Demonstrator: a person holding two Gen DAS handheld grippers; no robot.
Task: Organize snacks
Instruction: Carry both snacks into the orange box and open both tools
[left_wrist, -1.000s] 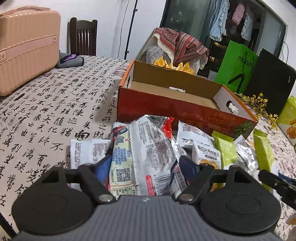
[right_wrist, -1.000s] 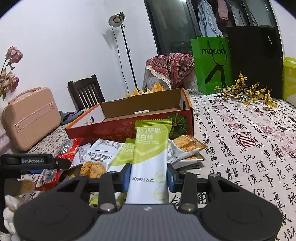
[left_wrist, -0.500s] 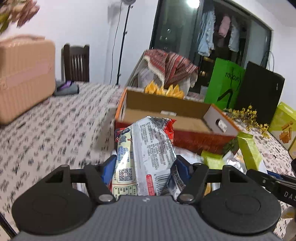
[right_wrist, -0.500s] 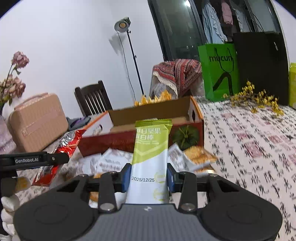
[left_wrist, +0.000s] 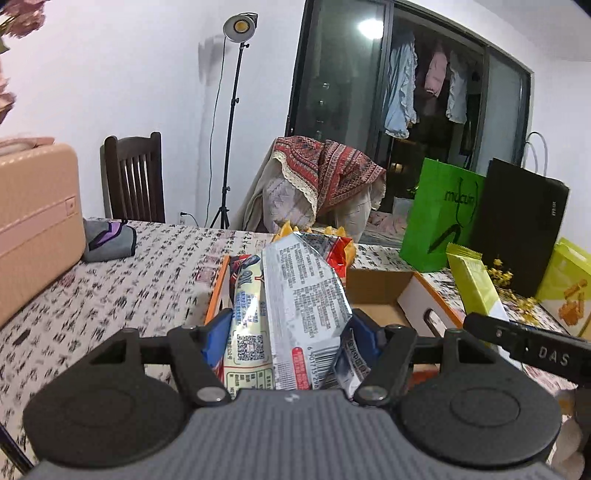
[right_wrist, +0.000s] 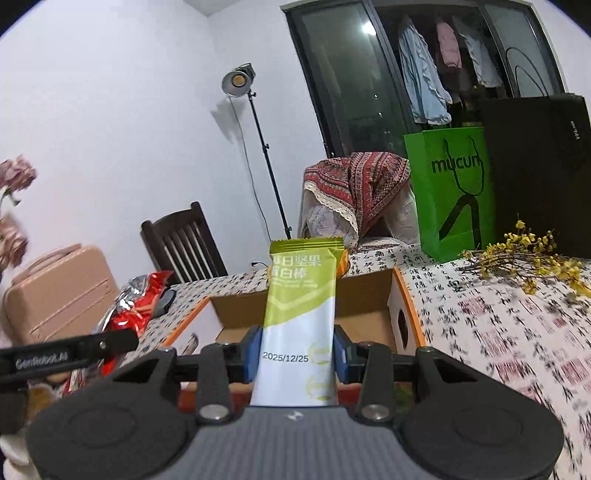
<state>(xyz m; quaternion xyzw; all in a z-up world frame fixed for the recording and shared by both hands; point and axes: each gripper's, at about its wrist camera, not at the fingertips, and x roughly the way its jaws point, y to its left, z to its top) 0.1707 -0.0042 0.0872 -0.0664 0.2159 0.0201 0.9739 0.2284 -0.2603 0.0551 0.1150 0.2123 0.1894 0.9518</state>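
Green-and-white nut bar (right_wrist: 301, 332) stands upright, pinched in the right gripper (right_wrist: 298, 356) jaws; left gripper (left_wrist: 291, 343) jaws clamp a wider silver packet bundle (left_wrist: 295, 314). Cardboard box (right_wrist: 369, 314) sits dead ahead, just below both.

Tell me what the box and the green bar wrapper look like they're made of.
Box: looks like corrugated cardboard, with matte brown inner walls and a printed white and orange outside. Green bar wrapper: probably thin plastic film with a smooth printed face, a crimped serrated top edge and a stamped date.
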